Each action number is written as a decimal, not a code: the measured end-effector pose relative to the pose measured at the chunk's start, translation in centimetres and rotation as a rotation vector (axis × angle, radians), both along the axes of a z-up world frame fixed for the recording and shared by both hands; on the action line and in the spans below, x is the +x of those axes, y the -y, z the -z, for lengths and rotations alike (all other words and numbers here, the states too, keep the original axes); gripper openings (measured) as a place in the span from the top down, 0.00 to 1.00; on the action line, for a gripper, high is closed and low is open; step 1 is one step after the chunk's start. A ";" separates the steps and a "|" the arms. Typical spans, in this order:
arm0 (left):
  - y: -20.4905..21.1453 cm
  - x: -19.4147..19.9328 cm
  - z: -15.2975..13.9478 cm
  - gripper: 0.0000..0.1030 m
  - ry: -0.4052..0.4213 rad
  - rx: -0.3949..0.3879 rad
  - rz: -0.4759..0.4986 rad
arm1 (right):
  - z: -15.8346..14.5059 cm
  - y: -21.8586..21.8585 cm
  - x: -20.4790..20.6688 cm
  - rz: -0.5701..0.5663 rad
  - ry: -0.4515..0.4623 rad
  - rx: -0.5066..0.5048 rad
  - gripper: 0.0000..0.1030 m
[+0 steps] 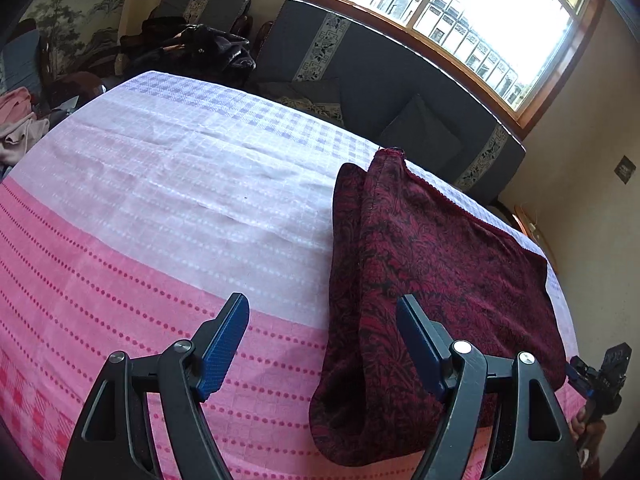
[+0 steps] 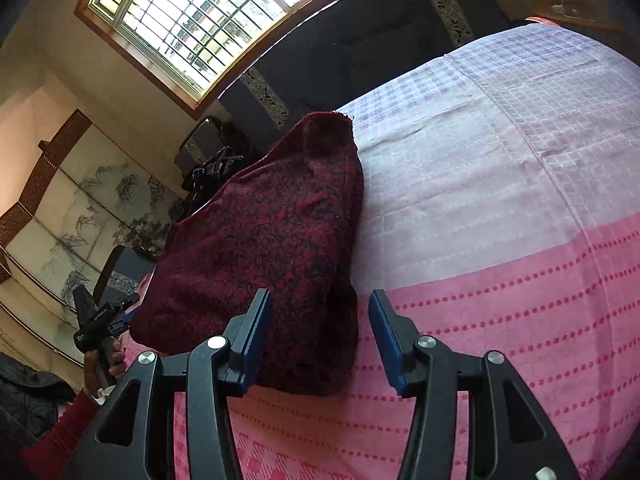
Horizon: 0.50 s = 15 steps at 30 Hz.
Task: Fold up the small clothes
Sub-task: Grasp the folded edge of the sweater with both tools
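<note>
Hiding the garment [image 1: 432, 264]'s near edge, the left gripper [image 1: 322, 340] gapes.

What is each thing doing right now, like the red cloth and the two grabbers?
Dark red patterned garment: folded over, lying flat on the cloth, held by neither gripper.
Pink and white checked cloth: spread over the surface, lightly creased.
Left gripper: open, nothing between its blue pads.
Right gripper: open, its jaws either side of the garment's near corner, not pressing it.
Barred window: looks closed, bright daylight behind.

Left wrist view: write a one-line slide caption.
Open left gripper hovers beside a folded dark red garment on a pink-and-white cloth.
</note>
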<state>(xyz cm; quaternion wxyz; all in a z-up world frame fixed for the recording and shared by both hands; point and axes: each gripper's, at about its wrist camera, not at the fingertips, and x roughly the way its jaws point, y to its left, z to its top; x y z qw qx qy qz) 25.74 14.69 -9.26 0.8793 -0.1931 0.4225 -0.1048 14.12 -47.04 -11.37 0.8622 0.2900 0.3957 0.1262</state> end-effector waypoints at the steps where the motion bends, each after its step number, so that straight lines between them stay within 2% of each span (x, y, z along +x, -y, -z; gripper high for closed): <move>1: -0.5 -0.4 0.6 0.26 -0.014 -0.030 0.003 | 0.4 0.1 -0.6 0.003 -0.012 0.005 0.53; 3: -1.1 -0.9 1.7 0.26 -0.040 -0.117 0.033 | 1.0 0.2 -1.3 0.001 -0.031 0.010 0.53; 5: -1.2 -1.3 2.4 0.26 -0.054 -0.172 0.056 | 1.6 0.1 -1.4 0.001 -0.045 0.013 0.53; 10: -0.3 -2.1 2.3 0.26 -0.036 -0.222 0.145 | 1.8 -1.3 -0.8 -0.029 -0.045 0.045 0.53; 13: 1.4 -2.1 2.1 0.29 -0.073 -0.189 0.225 | 2.1 -2.4 0.0 -0.056 -0.061 0.033 0.53; 15: 2.5 -2.4 1.9 0.38 -0.075 -0.137 0.264 | 2.1 -3.1 0.2 -0.065 -0.053 0.030 0.53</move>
